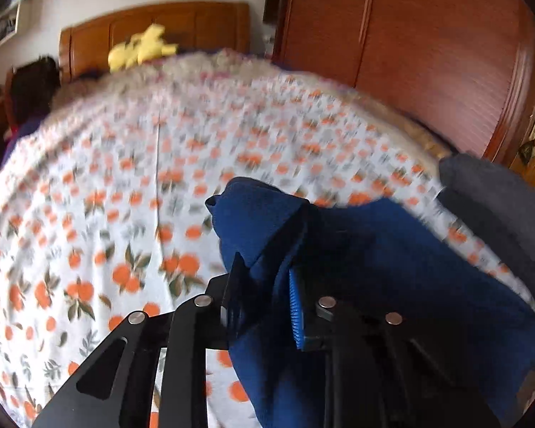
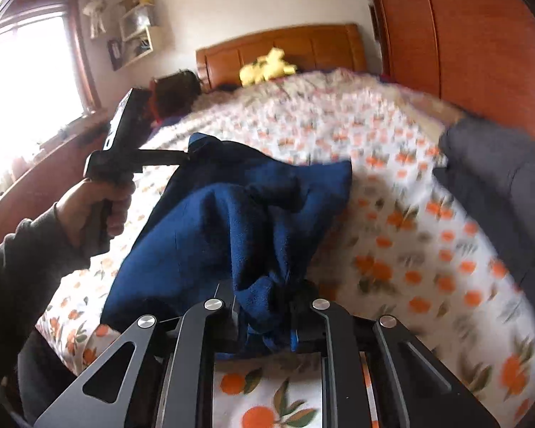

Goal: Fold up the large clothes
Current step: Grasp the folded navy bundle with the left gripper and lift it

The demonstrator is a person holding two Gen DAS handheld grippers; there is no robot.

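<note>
the blue garment (image 2: 232,221) lies bunched on the bedspread (image 2: 410,235), a white cover printed with oranges, and both claws hold it. the right gripper (image 2: 267,321) is pinched narrow on a gathered wad of the blue cloth at the near edge of the bed. the left gripper (image 1: 267,285) is likewise clamped on a fold of the same cloth, which rises between its fingers to a peak and drapes away to the right.

only the right wrist view shows the left tool from outside: a hand (image 2: 96,207) in a dark sleeve (image 2: 21,267) grips its handle, and its tip meets the far corner of the garment, so the cloth spans from one claw to the other. that view also takes in a bright window (image 2: 28,82) and a small wall shelf (image 2: 137,32) at the left. the left wrist view shows more open bedspread to the left of the garment, and a door handle (image 1: 533,135) at the far right edge.

both views share the wooden headboard (image 2: 281,48), a yellow soft toy (image 2: 264,66) before it, a dark shape (image 2: 178,92) at the head of the bed that is too blurred to make out, the reddish wooden wardrobe (image 1: 410,42) along the right, and a grey cushion (image 2: 499,178) lying on the bed's right side, near the garment's edge. much of the bedding is smeared by blur.
</note>
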